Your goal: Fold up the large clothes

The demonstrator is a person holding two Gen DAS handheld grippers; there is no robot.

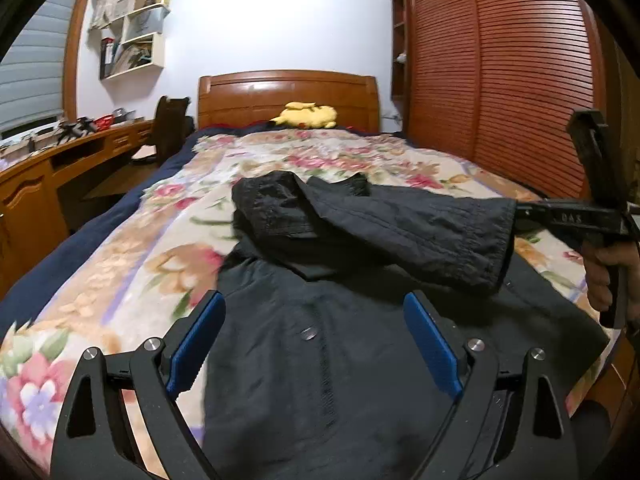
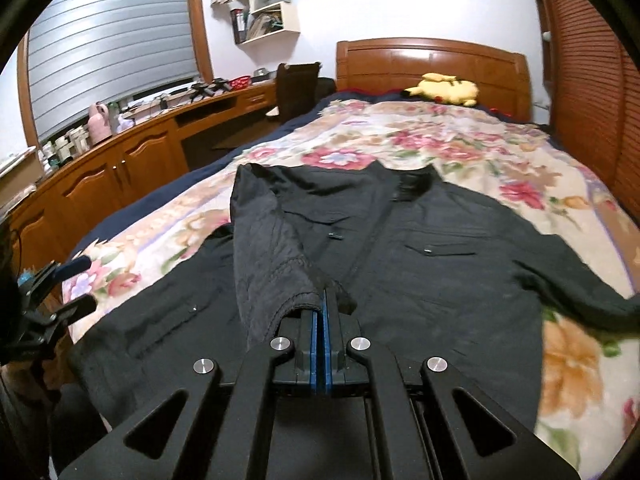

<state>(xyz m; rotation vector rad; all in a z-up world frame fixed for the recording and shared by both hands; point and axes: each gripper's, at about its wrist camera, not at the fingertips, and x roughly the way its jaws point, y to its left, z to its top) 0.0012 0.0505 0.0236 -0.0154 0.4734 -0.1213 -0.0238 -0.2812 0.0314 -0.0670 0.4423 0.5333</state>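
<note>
A large black jacket (image 2: 440, 280) lies front up on the floral bedspread (image 2: 440, 140), collar towards the headboard. My right gripper (image 2: 323, 294) is shut on the cuff of one sleeve (image 2: 264, 248), which is drawn across the jacket's front. In the left wrist view that sleeve (image 1: 420, 236) stretches to the right, where the right gripper (image 1: 520, 213) pinches its end, a hand behind it. My left gripper (image 1: 314, 304) hovers open over the jacket's body (image 1: 320, 380), nothing between its blue pads. The other sleeve (image 2: 580, 300) lies spread out to the right.
A yellow plush toy (image 1: 306, 115) rests by the wooden headboard (image 1: 288, 92). A wooden desk (image 2: 140, 152) with a chair (image 2: 298, 88) runs along the bed's left side. Louvred wardrobe doors (image 1: 500, 72) stand to the right. Wall shelves (image 1: 136, 32) hang above the desk.
</note>
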